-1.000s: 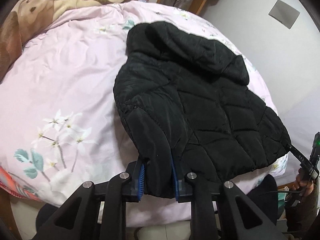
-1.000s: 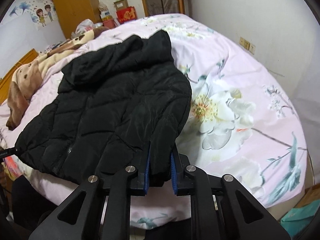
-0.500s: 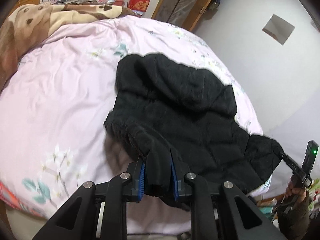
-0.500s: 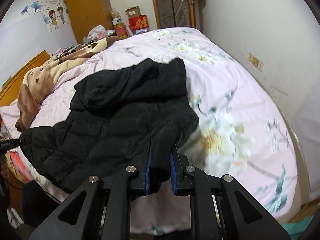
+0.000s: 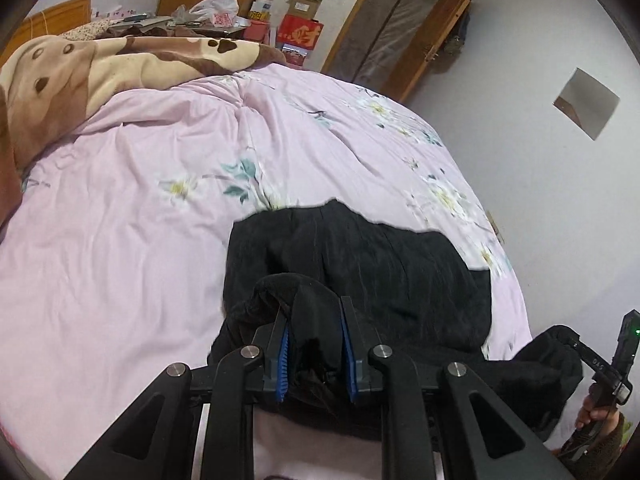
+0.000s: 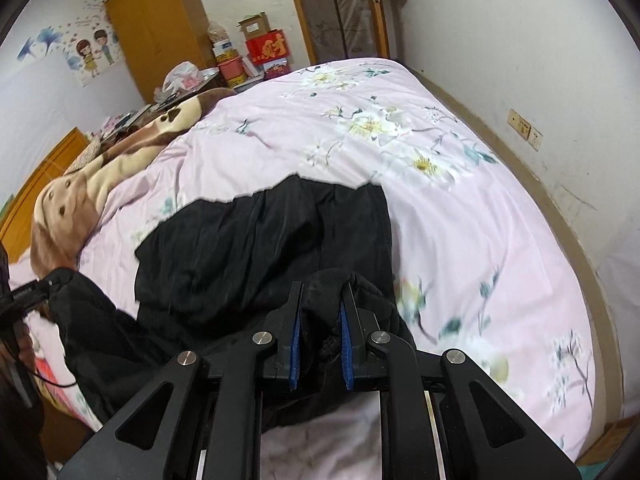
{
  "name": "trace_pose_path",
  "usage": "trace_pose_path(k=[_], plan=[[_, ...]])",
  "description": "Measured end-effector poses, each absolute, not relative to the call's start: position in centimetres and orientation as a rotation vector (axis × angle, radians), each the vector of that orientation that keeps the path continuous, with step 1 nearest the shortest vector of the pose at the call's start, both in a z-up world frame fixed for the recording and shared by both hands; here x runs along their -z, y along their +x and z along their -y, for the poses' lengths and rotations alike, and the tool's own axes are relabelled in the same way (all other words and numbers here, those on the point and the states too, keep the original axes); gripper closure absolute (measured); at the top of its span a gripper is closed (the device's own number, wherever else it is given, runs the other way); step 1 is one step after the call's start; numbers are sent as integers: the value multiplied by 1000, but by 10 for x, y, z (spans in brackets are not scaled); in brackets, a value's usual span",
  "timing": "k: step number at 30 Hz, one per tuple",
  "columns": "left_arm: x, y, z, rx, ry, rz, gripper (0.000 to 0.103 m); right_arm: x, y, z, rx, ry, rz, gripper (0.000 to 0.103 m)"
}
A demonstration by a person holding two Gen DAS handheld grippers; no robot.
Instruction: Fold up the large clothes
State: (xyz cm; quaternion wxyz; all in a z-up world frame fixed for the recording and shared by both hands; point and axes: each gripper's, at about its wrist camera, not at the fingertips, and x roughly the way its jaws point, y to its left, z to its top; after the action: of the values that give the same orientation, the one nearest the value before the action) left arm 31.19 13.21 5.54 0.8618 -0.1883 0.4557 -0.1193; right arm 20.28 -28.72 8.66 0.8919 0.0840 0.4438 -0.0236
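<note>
Both tools, left tool [image 5: 314,344] and right tool [image 6: 319,336], clamp black jacket [image 5: 380,264] beside brown blanket [image 5: 80,72]

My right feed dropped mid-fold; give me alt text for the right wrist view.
The right tongs are shut on a bunched edge of the black padded jacket, which lies on a pink floral bed cover. A tan bear-print blanket lies far left.
</note>
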Motion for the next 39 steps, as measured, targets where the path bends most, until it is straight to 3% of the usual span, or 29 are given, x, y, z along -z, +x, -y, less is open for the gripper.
trace_pose_path(k=[8,20,22,26,29,30,32,33,39], plan=[[-33,405,-136,193,-437,-1031,81,-84,293,295,62,177,-970,87],[22,490,-131,144,-505,-1181,77,-31,392,323,108,314,-1138,84],[23,495,-134,150,-531,-1179,73,-30,403,326,123,339,-1158,83],[6,494,-151,162,-572,-1065,45,-51,407,336,119,381,-1080,73],[-10,487,-168,184,-582,-981,44,-71,399,338,84,338,-1000,71],[-13,483,-171,199,-574,-969,40,-74,397,338,74,313,-982,68],[-12,471,-177,237,-547,-946,28,-77,380,339,50,225,-926,49],[-9,466,-180,248,-535,-942,25,-76,377,340,40,200,-913,46],[36,451,-152,354,-363,-1055,25,-19,349,355,-21,140,-975,41]])
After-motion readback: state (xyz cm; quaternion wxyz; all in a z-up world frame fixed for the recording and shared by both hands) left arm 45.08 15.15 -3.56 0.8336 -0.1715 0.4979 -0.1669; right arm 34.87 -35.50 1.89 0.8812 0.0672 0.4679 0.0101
